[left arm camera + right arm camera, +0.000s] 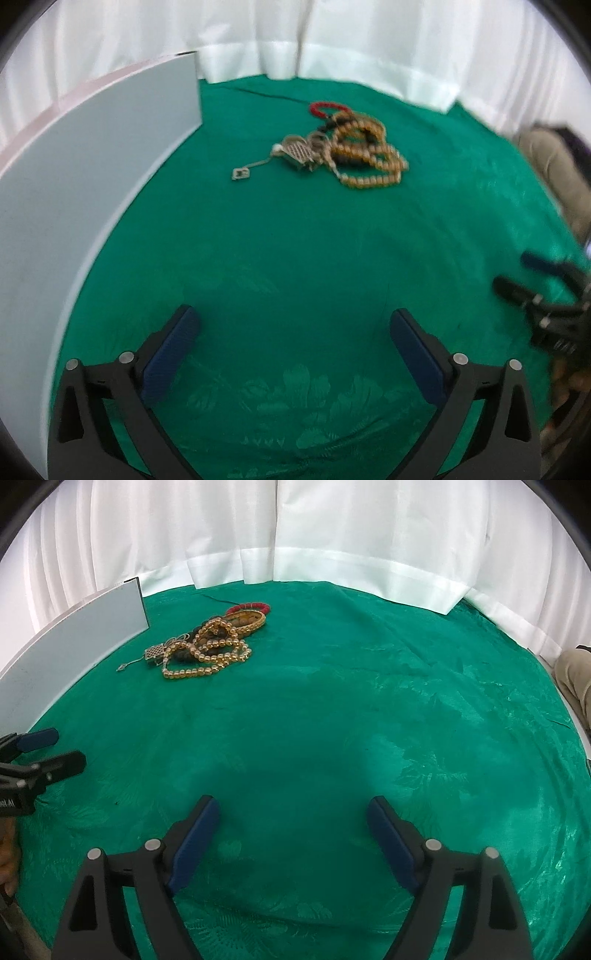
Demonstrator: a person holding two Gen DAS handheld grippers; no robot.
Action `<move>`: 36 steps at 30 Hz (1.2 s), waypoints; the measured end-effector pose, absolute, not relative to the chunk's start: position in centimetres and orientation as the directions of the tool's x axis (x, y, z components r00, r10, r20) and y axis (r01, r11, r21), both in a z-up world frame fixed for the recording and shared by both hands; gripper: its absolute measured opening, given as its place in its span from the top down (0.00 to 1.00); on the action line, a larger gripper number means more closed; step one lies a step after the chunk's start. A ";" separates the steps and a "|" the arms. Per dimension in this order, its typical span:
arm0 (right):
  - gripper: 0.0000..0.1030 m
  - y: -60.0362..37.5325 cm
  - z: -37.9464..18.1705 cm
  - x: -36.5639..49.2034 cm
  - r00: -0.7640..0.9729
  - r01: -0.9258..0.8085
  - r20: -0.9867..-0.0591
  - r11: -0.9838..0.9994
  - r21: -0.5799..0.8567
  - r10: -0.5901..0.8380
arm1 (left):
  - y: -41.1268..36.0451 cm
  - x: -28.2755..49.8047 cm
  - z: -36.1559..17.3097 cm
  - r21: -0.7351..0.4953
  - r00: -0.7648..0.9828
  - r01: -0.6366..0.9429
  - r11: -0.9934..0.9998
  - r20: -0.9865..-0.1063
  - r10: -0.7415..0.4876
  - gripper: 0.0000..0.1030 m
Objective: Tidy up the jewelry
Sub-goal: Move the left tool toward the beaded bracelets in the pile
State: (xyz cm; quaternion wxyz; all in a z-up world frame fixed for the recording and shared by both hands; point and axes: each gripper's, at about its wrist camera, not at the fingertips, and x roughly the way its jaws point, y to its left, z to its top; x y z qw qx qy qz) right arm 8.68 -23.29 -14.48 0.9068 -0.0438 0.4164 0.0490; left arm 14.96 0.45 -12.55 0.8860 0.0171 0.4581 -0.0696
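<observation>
A tangled pile of jewelry [351, 147] lies on the green cloth: gold bead necklaces [207, 655], a red bead bracelet [251, 606], dark beads and a silver chain with a square pendant [241, 173]. My left gripper [295, 325] is open and empty, low over the cloth, well short of the pile. My right gripper [291, 812] is open and empty, nearer the front, with the pile far ahead to its left. Each gripper shows at the edge of the other's view: the right one [517, 275], the left one [55, 747].
A pale grey box [92, 177] with a tall flat wall stands on the left, close to the pile; it also shows in the right wrist view [74, 642]. White curtains [295, 535] hang behind the table. The green cloth [369, 701] covers the table.
</observation>
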 end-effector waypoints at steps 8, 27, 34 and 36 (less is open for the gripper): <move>0.17 -23.2 -14.6 8.7 0.649 -0.124 -0.759 0.991 -0.039 0.051 | 0.3 14.6 -12.7 -0.006 0.570 0.133 0.991 -0.817 -0.081 0.01; 0.17 -23.2 -14.5 8.8 0.648 -0.123 -0.760 0.992 -0.039 0.051 | 0.4 14.3 -12.6 -0.007 0.573 0.134 0.991 -0.815 -0.084 0.00; 0.17 -23.2 -14.5 8.8 0.648 -0.123 -0.760 0.992 -0.039 0.050 | 0.4 14.3 -12.6 -0.008 0.574 0.134 0.991 -0.814 -0.084 0.00; 0.17 -23.2 -14.5 8.7 0.648 -0.123 -0.760 0.992 -0.039 0.050 | 0.4 14.3 -12.6 -0.008 0.574 0.134 0.991 -0.814 -0.084 0.00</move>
